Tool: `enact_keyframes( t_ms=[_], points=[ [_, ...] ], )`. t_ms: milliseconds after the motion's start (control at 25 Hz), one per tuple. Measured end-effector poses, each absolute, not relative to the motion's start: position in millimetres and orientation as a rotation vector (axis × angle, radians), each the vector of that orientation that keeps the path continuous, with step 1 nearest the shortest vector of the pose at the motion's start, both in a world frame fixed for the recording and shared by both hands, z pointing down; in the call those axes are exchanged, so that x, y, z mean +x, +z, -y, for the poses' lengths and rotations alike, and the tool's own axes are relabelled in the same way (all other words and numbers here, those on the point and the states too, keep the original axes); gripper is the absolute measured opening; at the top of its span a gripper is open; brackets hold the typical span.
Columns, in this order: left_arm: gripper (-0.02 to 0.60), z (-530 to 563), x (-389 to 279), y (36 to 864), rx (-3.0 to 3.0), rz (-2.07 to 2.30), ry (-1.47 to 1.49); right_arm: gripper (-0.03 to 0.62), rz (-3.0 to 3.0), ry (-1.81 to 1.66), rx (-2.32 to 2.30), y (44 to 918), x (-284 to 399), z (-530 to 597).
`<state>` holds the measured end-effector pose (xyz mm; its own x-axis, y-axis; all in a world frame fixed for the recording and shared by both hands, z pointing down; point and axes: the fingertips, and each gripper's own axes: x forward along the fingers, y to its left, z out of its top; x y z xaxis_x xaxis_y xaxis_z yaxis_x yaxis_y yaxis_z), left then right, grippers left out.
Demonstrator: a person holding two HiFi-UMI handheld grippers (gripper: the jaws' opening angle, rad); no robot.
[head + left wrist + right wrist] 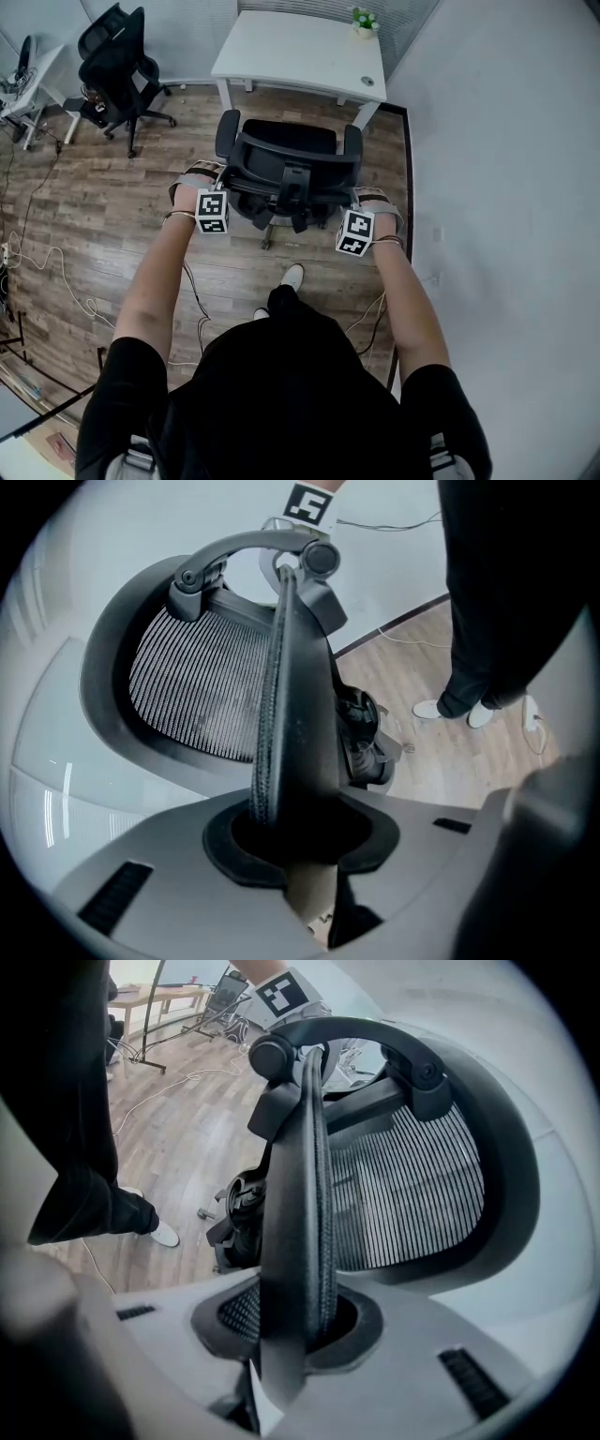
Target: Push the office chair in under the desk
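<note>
Well left of the white desk [281,47], a second black chair [112,58] is standing. In front of the desk, the left gripper [217,187] is pinching the left edge of the mesh backrest [286,714]. The office chair [289,161] is sitting just before the desk, not yet under it. The right gripper [364,199] is pinching the backrest's right edge.

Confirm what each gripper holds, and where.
Both hold the office chair by its backrest: left gripper clamps the left edge, right gripper the right edge.
</note>
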<state>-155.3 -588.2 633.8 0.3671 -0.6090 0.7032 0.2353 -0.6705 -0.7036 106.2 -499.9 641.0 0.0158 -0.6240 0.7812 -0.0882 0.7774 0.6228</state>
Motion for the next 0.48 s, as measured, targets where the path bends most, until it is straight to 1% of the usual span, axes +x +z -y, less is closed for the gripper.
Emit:
enact_keyframes(
  t_ms=[480],
  points=[
    [0.084, 681, -138, 635, -1.85, -0.346, -1.407, 0.087, 1.529, -0.457, 0.575, 645, 125, 594]
  ],
)
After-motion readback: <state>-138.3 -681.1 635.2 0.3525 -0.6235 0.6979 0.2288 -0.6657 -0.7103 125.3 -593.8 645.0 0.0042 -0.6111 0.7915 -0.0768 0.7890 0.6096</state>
